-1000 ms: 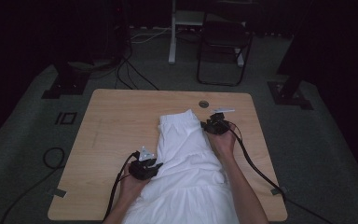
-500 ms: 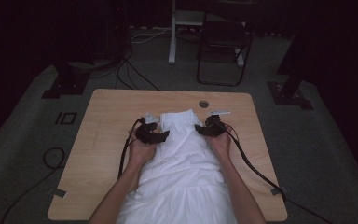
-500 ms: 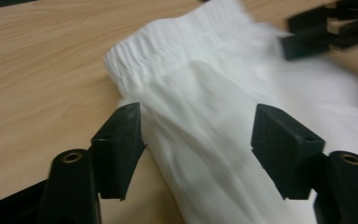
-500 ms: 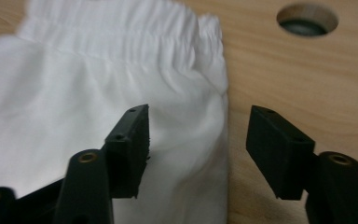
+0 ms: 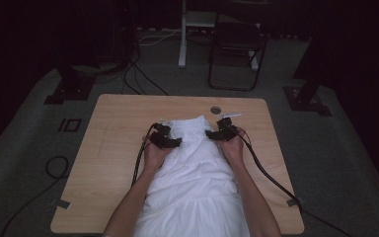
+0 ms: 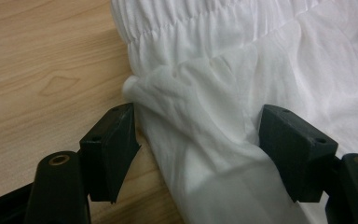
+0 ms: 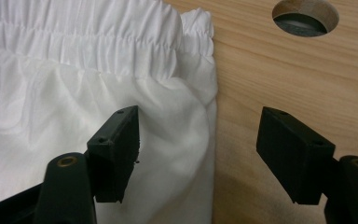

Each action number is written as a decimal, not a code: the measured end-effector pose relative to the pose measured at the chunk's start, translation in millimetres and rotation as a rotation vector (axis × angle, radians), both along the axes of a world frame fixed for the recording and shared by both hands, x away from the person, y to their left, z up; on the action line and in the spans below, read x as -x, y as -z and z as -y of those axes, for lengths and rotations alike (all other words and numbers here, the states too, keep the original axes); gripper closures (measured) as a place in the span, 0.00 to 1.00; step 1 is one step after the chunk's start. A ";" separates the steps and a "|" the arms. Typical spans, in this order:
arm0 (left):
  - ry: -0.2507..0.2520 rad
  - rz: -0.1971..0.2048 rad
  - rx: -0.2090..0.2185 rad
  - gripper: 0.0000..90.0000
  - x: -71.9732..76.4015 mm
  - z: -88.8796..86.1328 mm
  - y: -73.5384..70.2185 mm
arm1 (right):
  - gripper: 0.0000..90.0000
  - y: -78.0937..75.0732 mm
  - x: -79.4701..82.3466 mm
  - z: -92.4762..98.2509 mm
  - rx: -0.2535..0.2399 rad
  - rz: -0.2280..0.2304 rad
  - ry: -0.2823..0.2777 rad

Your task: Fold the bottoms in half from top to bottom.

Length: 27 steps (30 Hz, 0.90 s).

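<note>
The white garment (image 5: 197, 173) is lying down the middle of the counter (image 5: 113, 128), its gathered waistband (image 5: 190, 123) pointing toward the far edge and its wide end hanging over the near edge between the person's forearms. The left claw (image 5: 167, 141) is sitting at the waistband's left corner, the right claw (image 5: 219, 133) at its right corner. Both have just been opening and are now standing spread, pinching nothing.

The counter is pale wood grain with rounded corners and a round cable hole (image 5: 215, 109) near the far edge, just beyond the right claw. It is standing on grey carpet in a dim room; a folding chair (image 5: 237, 49) and a white post (image 5: 182, 34) are standing beyond the far edge, and cables (image 5: 143, 79) are trailing across the floor.

The left gripper view is showing a bunched fold of cloth (image 6: 200, 135) lying between the spread jaws, which are not pressing on it. The right gripper view is showing the garment's side edge (image 7: 209, 140) running between its jaws, with bare wood on one side, and the cable hole (image 7: 305, 17) close up. The elastic gathers (image 7: 98, 37) are reading clearly here, while the high view is giving the garment's full spread.
</note>
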<state>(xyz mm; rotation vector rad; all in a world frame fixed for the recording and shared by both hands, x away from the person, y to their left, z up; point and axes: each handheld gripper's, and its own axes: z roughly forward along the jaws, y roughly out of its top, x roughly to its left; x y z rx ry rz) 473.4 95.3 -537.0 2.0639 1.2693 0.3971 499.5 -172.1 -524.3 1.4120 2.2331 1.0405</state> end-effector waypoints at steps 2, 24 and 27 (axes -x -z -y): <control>-0.002 0.010 0.005 0.32 -0.6 -0.1 0.9 | 0.30 0.1 -2.7 -3.1 0.006 -0.005 0.000; 0.005 0.050 -0.034 0.41 -1.9 7.5 2.7 | 0.40 15.0 -11.3 -19.3 0.078 0.002 0.023; 0.018 0.042 -0.023 0.52 -1.6 8.9 1.2 | 0.59 14.0 -5.4 -24.5 0.074 0.008 0.021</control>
